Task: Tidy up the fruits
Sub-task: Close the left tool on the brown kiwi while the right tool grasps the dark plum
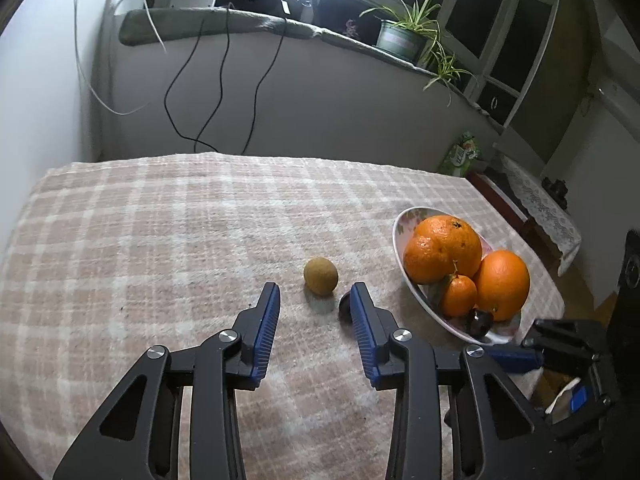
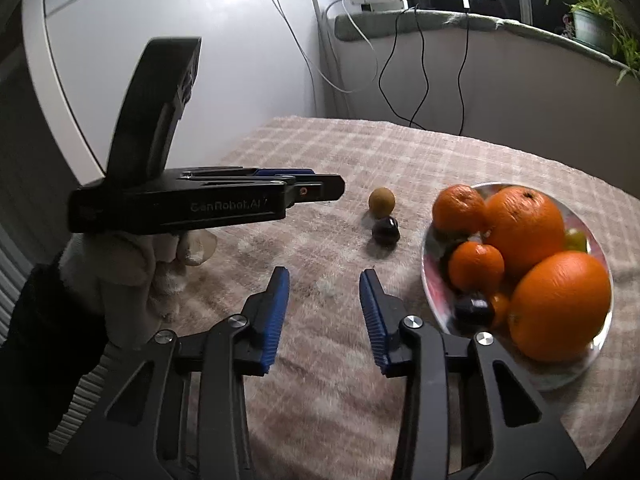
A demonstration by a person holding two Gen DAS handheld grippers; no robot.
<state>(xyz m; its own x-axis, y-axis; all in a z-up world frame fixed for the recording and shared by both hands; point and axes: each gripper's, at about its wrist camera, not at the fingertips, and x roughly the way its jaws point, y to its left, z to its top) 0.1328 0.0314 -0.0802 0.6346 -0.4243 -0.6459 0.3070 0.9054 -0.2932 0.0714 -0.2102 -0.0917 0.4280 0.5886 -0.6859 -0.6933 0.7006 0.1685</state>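
A brown kiwi (image 1: pixel 320 276) lies on the checked tablecloth, with a dark plum (image 1: pixel 345 307) beside it. Both also show in the right wrist view, kiwi (image 2: pixel 381 201) and plum (image 2: pixel 386 231). A white bowl (image 1: pixel 402 227) to the right holds several oranges (image 1: pixel 448 246), a tangerine and a dark plum (image 1: pixel 480 321); it shows in the right wrist view too (image 2: pixel 432 300). My left gripper (image 1: pixel 315 300) is open and empty, just short of the kiwi, its right finger hiding part of the plum. My right gripper (image 2: pixel 324 284) is open and empty, nearer than the loose fruit, left of the bowl.
The table (image 1: pixel 160 240) is covered by a pink checked cloth. A wall with hanging black cables (image 1: pixel 224 80) stands behind it. A windowsill with a potted plant (image 1: pixel 404 32) runs above. The left gripper's body (image 2: pixel 200 200), held by a gloved hand, shows at left in the right wrist view.
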